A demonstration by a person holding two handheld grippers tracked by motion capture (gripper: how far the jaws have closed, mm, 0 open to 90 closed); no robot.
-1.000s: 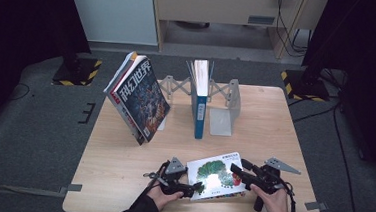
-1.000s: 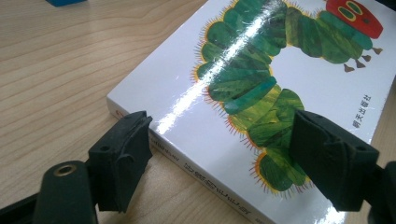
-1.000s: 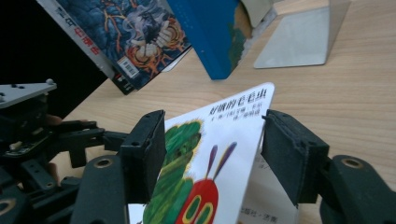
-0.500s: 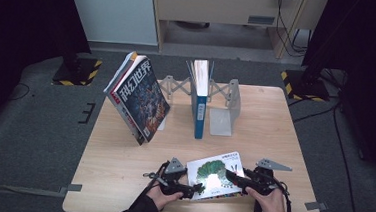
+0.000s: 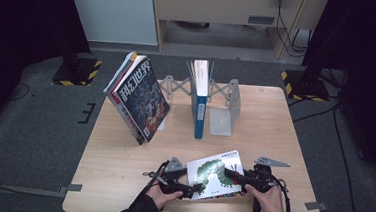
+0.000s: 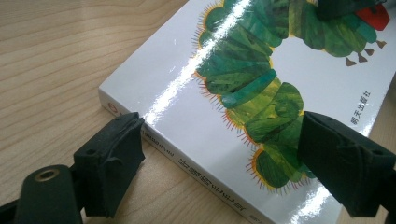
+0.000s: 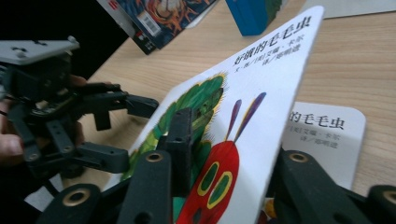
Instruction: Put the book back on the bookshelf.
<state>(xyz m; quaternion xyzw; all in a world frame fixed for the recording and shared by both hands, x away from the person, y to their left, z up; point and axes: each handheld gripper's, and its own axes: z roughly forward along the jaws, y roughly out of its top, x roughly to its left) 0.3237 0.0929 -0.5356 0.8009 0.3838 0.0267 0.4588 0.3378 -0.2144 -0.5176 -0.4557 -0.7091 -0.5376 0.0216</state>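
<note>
A white picture book with a green caterpillar on its cover lies near the table's front edge. My right gripper is at its right side, and its jaws have just been closing. They are now shut on the front cover, which tilts up off the title page beneath. My left gripper is at the book's near left corner, its jaws open and just widened. In the left gripper view the spine corner lies between the two black pads. The left gripper also appears in the right gripper view.
A metal expanding book rack stands at the table's back middle with a blue book upright in it. A large magazine leans at the rack's left end. Bare wood lies left of the hands.
My right gripper has edged left onto the book's right side and closed on the cover. The left hand has stayed put.
</note>
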